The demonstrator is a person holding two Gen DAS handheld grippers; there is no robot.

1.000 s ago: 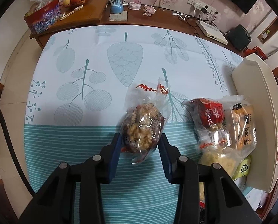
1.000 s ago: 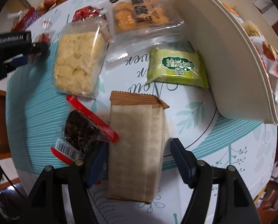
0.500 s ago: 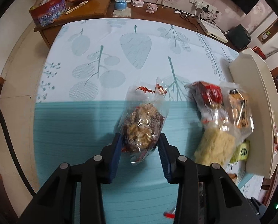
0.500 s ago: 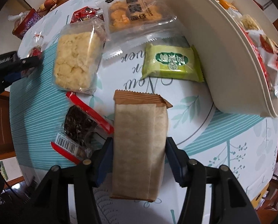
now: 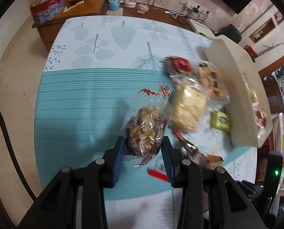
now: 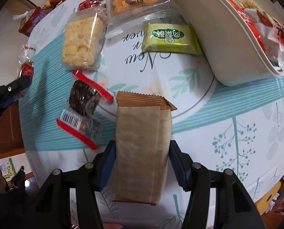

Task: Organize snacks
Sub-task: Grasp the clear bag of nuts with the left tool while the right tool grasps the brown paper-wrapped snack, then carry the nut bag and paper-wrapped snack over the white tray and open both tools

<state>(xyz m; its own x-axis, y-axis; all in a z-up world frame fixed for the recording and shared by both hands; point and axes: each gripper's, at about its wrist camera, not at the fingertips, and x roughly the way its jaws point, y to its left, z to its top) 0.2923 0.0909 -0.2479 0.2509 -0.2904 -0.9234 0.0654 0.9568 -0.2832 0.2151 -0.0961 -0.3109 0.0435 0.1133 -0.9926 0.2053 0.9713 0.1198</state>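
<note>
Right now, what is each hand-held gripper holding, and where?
Left hand-held gripper: clear nut-brittle bag, at its lower end. Right hand-held gripper: brown paper packet, by its long sides.

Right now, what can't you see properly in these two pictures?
- Right wrist view: the cream tray is cut off by the top and right edges, and its wall hides most of the snacks inside.
- Right wrist view: the brown packet shows a plain side, so its contents are unknown.
- Left wrist view: the packets beside the clear snack bag are motion-blurred; their print is unreadable.
</note>
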